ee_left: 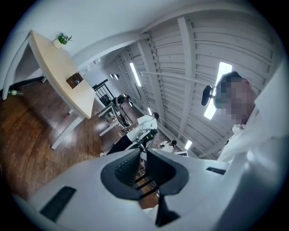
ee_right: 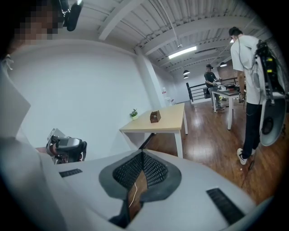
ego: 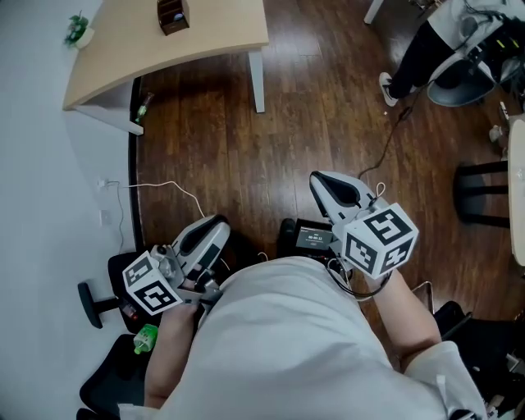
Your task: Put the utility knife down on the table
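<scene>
No utility knife shows in any view. Both grippers are held close to the person's body over the dark wooden floor (ego: 312, 107). The left gripper (ego: 220, 221) points toward the wall side; its pads (ee_left: 128, 168) stand almost together with nothing between them. The right gripper (ego: 318, 179) points a little downward, and its jaws are shut and hold nothing. In the right gripper view its meshed pads (ee_right: 153, 169) meet at the tips (ee_right: 142, 153). The light wooden table (ego: 205, 33) stands far off at the top of the head view, well away from both grippers.
On the table sit a small brown box (ego: 173, 15) and a little potted plant (ego: 78, 31). A white cable (ego: 164, 187) trails across the floor by the white wall. A person (ego: 426, 49) stands at the upper right beside a black stand (ego: 484, 193). A black device (ego: 314, 238) sits below the grippers.
</scene>
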Available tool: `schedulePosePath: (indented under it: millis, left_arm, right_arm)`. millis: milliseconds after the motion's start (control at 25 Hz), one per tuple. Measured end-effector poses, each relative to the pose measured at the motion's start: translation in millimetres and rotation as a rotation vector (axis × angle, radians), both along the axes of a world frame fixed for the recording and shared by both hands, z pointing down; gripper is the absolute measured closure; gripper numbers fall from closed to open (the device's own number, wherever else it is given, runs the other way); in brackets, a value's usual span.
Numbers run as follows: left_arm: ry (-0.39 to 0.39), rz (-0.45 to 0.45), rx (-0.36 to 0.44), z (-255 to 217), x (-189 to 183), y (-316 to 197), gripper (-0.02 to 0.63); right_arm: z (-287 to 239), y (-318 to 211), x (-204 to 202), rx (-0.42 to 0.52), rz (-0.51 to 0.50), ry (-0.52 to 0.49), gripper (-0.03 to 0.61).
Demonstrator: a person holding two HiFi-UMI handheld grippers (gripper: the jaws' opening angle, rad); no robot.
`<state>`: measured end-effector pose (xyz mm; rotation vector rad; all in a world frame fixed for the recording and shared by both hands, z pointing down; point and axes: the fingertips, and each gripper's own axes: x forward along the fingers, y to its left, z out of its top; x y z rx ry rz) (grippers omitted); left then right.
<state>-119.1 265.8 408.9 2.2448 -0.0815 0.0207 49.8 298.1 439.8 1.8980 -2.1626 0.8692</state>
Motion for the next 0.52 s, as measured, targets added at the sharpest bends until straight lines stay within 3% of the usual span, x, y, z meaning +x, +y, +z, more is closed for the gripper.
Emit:
schedulePosePath:
  millis: [520]
  left_arm:
    - [0.017,0.076,-0.025,-2.0,-14.9,0.3,0.57]
  right_arm:
    - [-6.7,-3.1,-31.8,-0.02,0.023,0.019,0.58]
